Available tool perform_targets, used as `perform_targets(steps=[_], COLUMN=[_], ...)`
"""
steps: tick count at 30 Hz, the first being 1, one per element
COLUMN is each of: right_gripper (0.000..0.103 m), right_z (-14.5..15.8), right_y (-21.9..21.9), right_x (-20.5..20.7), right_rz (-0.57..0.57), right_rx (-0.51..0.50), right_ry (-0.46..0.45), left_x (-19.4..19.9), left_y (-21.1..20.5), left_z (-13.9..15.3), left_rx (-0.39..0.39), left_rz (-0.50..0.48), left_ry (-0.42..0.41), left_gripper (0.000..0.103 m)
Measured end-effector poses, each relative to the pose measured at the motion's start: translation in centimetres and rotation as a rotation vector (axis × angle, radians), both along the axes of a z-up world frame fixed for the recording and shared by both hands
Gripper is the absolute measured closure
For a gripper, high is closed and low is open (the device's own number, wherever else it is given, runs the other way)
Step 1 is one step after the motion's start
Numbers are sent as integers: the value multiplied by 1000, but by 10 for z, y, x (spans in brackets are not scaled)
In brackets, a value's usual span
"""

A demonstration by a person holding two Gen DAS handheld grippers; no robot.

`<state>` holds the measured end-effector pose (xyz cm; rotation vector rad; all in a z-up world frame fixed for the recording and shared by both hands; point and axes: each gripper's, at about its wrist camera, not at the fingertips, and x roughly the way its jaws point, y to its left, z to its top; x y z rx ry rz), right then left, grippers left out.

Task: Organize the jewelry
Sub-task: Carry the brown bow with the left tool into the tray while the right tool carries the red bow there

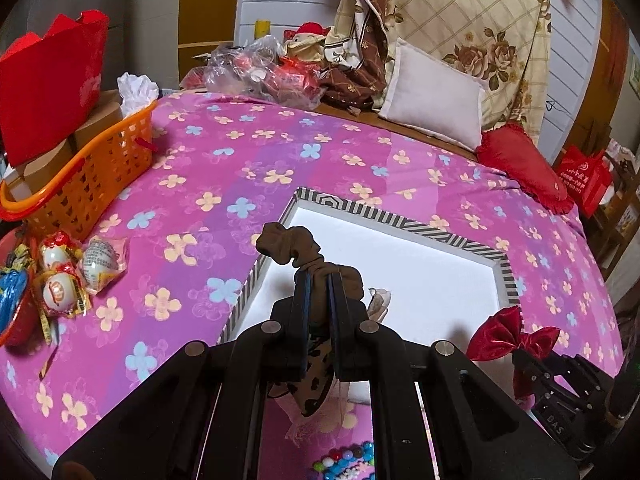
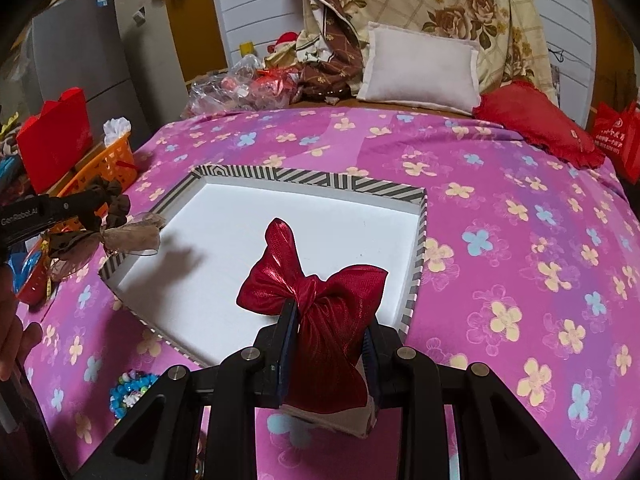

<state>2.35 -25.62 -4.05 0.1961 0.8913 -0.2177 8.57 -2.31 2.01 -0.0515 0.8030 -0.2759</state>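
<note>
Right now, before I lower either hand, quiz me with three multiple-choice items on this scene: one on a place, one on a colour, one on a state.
1. Where does the striped-rim tray lie?
A. on the flowered pink bedspread
B. inside the orange basket
C. on the white pillow

2. What colour is the bow in the right gripper?
A. blue
B. shiny red
C. white

3. How does the left gripper stand?
A. wide open, nothing in it
B. out of sight
C. shut on a brown scrunchie

Answers:
1 A, pink flowered cloth surrounds the tray on all sides.
2 B, red satin fills the gap between the right fingers.
3 C, brown fabric is pinched between the fingers, which are nearly together.
</note>
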Motion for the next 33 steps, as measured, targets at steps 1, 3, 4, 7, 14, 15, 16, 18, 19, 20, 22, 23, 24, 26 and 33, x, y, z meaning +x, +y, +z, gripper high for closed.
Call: perform_targets(steps=[1, 3, 4, 7, 14, 15, 16, 18, 19, 20, 22, 23, 24, 26, 33], right_gripper=[75, 75, 75, 75, 75, 75, 75, 75, 75, 75, 75, 75, 75, 75, 40], right_z=[-1, -4, -5, -9, -17, -18, -20, -24, -26, -28, -30, -32, -34, -37, -32], right_y=[0, -1, -1, -3, -4, -3, -2, 0, 0, 0, -1, -2, -4, -7, 0], right_x=[1, 3, 5, 8, 14, 15, 17, 20, 21, 22, 22, 22, 22, 23, 19], right_rz=[-1, 0, 0, -2, 3, 6, 12, 19, 21, 20, 15, 9, 3, -4, 23], right_rx=[1, 5, 6, 13, 32, 35, 38, 38, 37, 36, 35, 33, 33, 42, 15], right_ry=[2, 7, 9, 17, 31, 34, 39, 48, 55, 60, 69, 75, 82, 96, 66], left_x=[2, 4, 5, 9, 31, 35, 36, 40, 42, 43, 43, 44, 44, 46, 47], left_y=[0, -1, -1, 0, 9, 10, 11, 12, 13, 13, 11, 9, 6, 3, 1], left_z=[-1, -4, -5, -7, -27, -31, -33, -39, -41, -44, -48, -50, -54, -61, -71], left_rx=[0, -2, -5, -28, -80, -83, -84, -89, -93, -97, -102, -103, -101, -90, -20], left_rz=[-1, -5, -8, -19, -4, 3, 5, 10, 11, 7, -4, -9, -14, -15, 29], left_ry=[3, 7, 8, 13, 106, 121, 127, 144, 153, 161, 175, 184, 195, 212, 220], left_gripper=[96, 96, 96, 96, 96, 96, 96, 96, 96, 96, 96, 96, 96, 96, 91])
